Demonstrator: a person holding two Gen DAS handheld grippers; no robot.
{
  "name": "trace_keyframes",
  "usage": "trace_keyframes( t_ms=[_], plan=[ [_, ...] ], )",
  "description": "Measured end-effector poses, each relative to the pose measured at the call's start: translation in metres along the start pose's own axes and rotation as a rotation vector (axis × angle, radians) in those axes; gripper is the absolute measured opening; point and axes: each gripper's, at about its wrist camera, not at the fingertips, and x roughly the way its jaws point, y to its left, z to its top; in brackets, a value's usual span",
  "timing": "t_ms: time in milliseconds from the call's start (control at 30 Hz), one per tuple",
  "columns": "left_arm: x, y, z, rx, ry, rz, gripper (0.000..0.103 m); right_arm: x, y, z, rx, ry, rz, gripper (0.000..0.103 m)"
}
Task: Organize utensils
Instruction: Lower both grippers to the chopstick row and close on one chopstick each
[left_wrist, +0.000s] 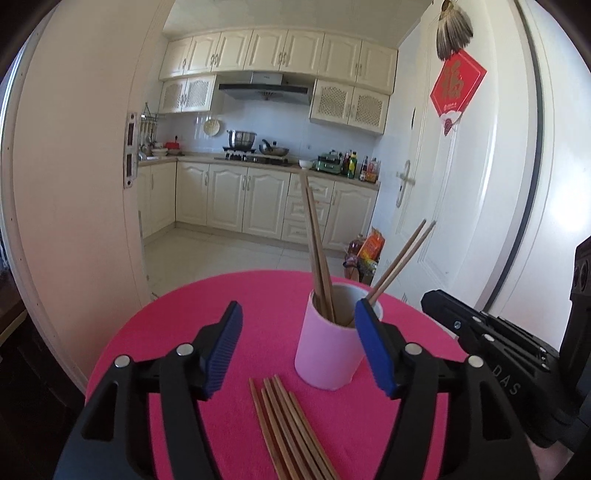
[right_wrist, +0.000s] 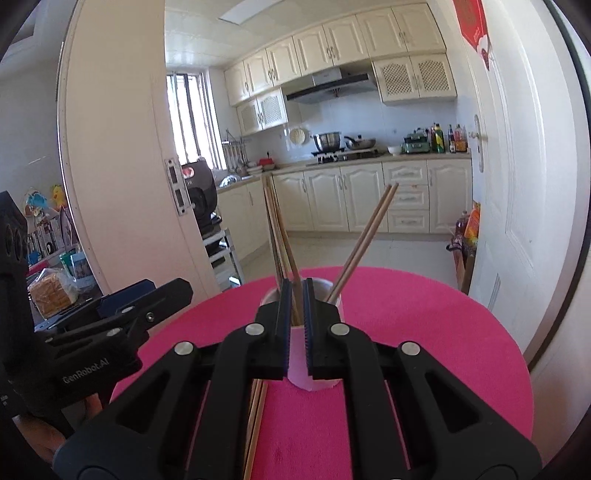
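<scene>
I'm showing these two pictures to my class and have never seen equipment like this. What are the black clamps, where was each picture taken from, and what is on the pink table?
Each picture comes from a camera mounted on a hand-held clamp, looking along its two fingers. A person holds one in each hand. The left gripper is wide open and holds nothing. The right gripper is nearly closed in front of the cup; whether it pinches a stick is unclear. On the pink table stands a pink cup holding upright chopsticks. More loose chopsticks lie flat beside it, not yet put away.
</scene>
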Motion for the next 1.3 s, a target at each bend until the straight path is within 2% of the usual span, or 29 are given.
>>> trace_keyframes(
  t_ms=[67,133,300,433,567,800,967,1133,1233,1267,1300],
  plan=[
    [0.004,0.007,-0.006,-0.023,0.076,-0.012,0.063,0.002,-0.001,-0.007,0.007,0.056,-0.013,0.008],
    [0.013,0.015,-0.014,-0.053,0.186,-0.026,0.063,0.005,-0.001,-0.015,0.000,0.114,-0.045,0.008],
    [0.036,0.027,-0.043,-0.063,0.429,0.043,0.062,0.009,0.002,-0.032,-0.001,0.218,-0.044,0.008],
    [0.047,0.031,-0.064,-0.052,0.544,0.071,0.062,0.009,0.007,-0.044,-0.021,0.263,-0.047,0.011],
    [0.054,0.032,-0.072,-0.046,0.592,0.115,0.062,0.008,0.010,-0.051,-0.019,0.290,-0.046,0.042],
    [0.065,0.033,-0.083,-0.032,0.647,0.183,0.062,0.014,0.011,-0.057,-0.028,0.364,-0.037,0.043],
    [0.070,0.029,-0.083,-0.037,0.644,0.187,0.063,0.026,0.012,-0.064,-0.041,0.456,-0.039,0.043],
    [0.071,0.019,-0.083,0.002,0.650,0.189,0.063,0.037,0.014,-0.069,-0.058,0.553,-0.008,0.043],
    [0.075,0.008,-0.087,0.064,0.682,0.202,0.063,0.046,0.016,-0.075,-0.072,0.632,0.034,0.042],
    [0.075,0.003,-0.087,0.092,0.671,0.210,0.063,0.049,0.017,-0.076,-0.070,0.655,0.048,0.040],
    [0.074,0.000,-0.088,0.113,0.665,0.212,0.063,0.052,0.018,-0.077,-0.072,0.676,0.057,0.032]
  ],
)
